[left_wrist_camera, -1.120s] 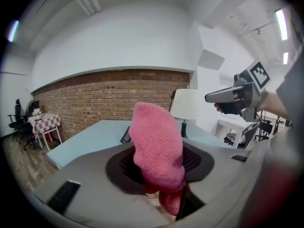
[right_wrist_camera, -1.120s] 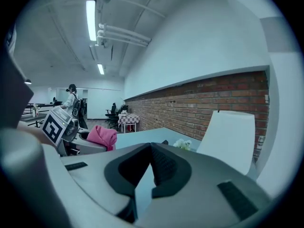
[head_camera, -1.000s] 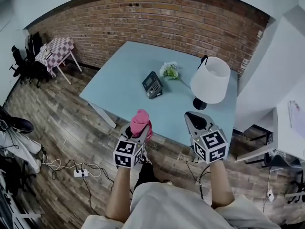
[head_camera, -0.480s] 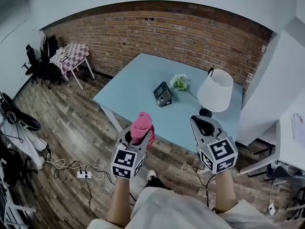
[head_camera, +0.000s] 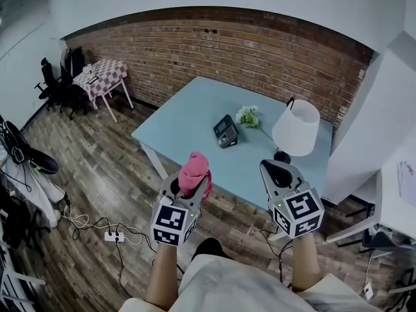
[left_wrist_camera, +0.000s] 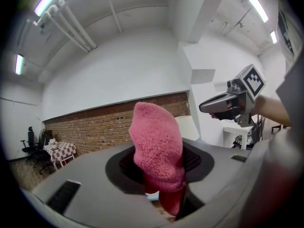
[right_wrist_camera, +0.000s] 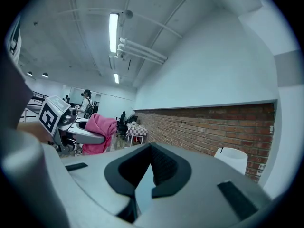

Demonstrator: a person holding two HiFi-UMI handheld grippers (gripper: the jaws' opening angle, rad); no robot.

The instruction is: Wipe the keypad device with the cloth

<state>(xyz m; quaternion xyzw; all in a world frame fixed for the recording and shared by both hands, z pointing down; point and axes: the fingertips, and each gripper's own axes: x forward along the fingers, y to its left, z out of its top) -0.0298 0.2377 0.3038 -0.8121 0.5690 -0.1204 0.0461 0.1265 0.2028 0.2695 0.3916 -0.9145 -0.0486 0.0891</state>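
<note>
Left gripper [head_camera: 188, 184] is clenched on the pink cloth [head_camera: 194, 169]; the left gripper view shows the fabric pinched low between the jaws, with a rounded, upright lobe standing above them. Right gripper [head_camera: 278, 174] is closed to a bare slit with nothing in it. Both hang off the near edge of the pale blue table [head_camera: 188, 119], well apart from the work. The keypad device [head_camera: 225, 130] sits toward the far middle of the tabletop, just left of a small sprig of white flowers [head_camera: 247, 115] and left of a white-shaded lamp [head_camera: 296, 127]. Assessment: wiping has not begun; the step in hand is the approach. Recommended: carry the cloth forward and tip the jaws down so that the free lobe, not the hard jaw tips, meets the sloped key face; stroke with light pressure, since the device looks small and liable to slide on the smooth top; the empty gripper could brace one side. Cloth is a soft, nubby terry; device a dark, wedge-shaped hard casing; lamp shade a smooth tapered drum
</note>
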